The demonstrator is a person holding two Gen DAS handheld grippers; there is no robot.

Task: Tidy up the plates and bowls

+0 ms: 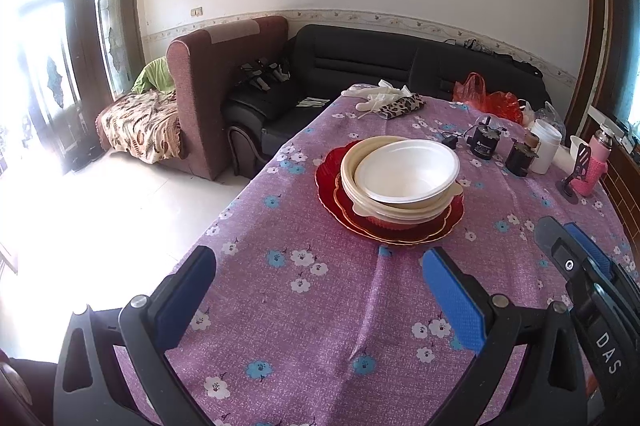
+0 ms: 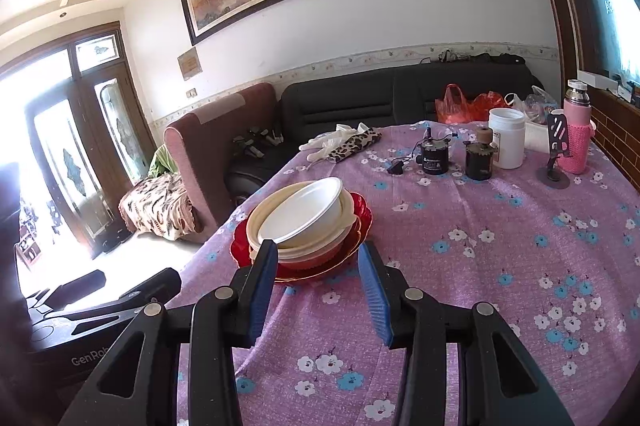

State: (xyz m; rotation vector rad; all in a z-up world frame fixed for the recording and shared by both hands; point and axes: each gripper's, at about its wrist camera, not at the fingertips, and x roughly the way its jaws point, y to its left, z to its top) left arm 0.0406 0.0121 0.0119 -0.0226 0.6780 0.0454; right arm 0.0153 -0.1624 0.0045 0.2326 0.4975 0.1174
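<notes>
A stack of dishes stands on the purple flowered tablecloth (image 1: 312, 306): a white bowl (image 1: 406, 172) tilted inside cream bowls (image 1: 356, 178), over a red bowl and red plates (image 1: 332, 194). The same stack shows in the right wrist view, with the white bowl (image 2: 304, 212) on the red plates (image 2: 356, 214). My left gripper (image 1: 320, 290) is open and empty, a little short of the stack. My right gripper (image 2: 318, 286) is open and empty, close in front of the stack; it also shows at the right edge of the left wrist view (image 1: 576, 258).
At the table's far side lie white gloves and a leopard-print cloth (image 2: 352, 144), two small dark motors (image 2: 434, 156), a white jar (image 2: 507, 138), a pink bottle (image 2: 576, 134), a phone stand (image 2: 556, 154) and red bags (image 2: 460, 104). Sofas stand behind the table; the table's left edge drops to the floor.
</notes>
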